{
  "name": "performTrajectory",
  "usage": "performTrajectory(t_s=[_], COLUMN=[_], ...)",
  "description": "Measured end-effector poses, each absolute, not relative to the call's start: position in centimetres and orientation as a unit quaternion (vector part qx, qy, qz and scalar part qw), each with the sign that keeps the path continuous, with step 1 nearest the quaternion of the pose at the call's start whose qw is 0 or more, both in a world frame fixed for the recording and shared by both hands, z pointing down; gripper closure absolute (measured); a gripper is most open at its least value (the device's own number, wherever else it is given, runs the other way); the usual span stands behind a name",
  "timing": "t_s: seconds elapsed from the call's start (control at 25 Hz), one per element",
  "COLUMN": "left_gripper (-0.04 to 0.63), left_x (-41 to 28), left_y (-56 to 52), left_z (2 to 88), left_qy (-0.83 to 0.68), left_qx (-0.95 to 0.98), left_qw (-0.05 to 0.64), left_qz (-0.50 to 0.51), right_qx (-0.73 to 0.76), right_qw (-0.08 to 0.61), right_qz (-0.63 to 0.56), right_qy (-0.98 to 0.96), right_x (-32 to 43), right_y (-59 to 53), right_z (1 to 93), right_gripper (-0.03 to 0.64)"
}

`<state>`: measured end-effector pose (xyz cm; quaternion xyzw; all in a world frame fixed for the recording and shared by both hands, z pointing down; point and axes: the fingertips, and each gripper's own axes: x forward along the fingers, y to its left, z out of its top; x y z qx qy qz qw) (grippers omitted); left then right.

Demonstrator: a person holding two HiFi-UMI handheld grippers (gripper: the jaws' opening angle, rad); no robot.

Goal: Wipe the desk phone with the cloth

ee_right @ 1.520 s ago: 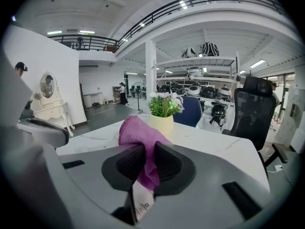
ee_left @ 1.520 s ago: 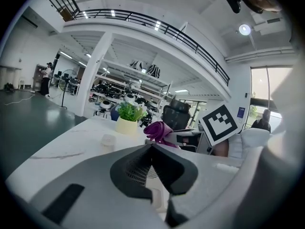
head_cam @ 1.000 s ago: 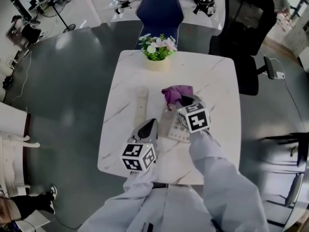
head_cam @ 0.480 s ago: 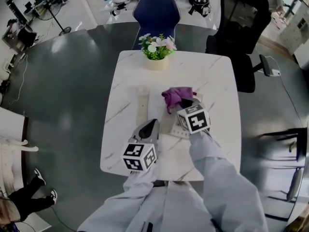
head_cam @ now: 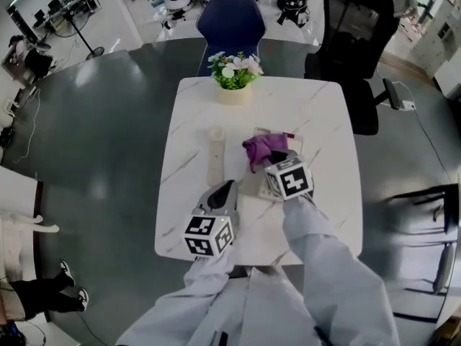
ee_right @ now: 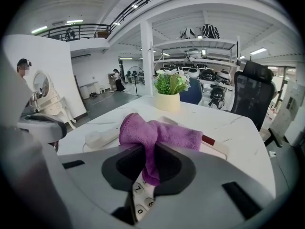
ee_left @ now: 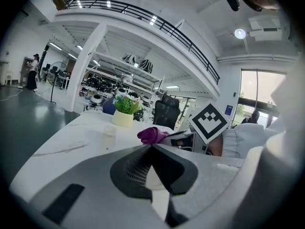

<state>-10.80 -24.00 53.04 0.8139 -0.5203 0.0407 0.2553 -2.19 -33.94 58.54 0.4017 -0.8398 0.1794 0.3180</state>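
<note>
Right claw (ee_right: 151,163): jaws closed on a fold of the cloth (ee_right: 152,132), low over the phone.
Cloth: purple and bunched. Most of it spills ahead of the jaw tips, and a short tail hangs between them toward the keys.
Phone (ee_right: 140,194): directly beneath the right claw. Number keys show under the jaws, and the body runs on ahead, past the cloth.
Handset (head_cam: 215,153): off the cradle, lying on the table (head_cam: 317,114) to the left of the right claw, just beside the phone.
Left claw (ee_left: 151,147): jaws together with nothing between them. It hangs over the table's near part, left of and behind the right claw.
Pot (head_cam: 234,85): flowers, well ahead of both claws and out of the working area.
Step in hand (judged): wiping the phone's upper face, apparently mid-task. The handset looks not yet wiped.
Technique (judged): lower the right claw until the cloth's bulk, not the jaw tips, bears on the plastic. Draw it in straight, overlapping passes. Keep the pressure light so the keys do not depress.
Support (judged): the light phone may slide, and the left claw is well placed to steady its near edge.
Risk (judged): the grip is on one fold only, so a snag on a key edge could pull the cloth free.
</note>
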Motion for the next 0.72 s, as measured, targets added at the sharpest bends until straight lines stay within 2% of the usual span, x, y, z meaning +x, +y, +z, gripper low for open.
performTrajectory(t_s=[0.72], left_gripper=[0.597], left_x=[-10.4], left_y=[-22.4], left_z=[52.4], left_qy=[-0.5], left_qx=[0.831], left_qw=[0.239], left_qz=[0.05], right_qx=[0.415], right_qw=[0.317], right_qz=[0.18], right_qy=[-0.834], right_x=[-2.6], right_y=[-30.9], right_z=[58.2], right_gripper=[0.58])
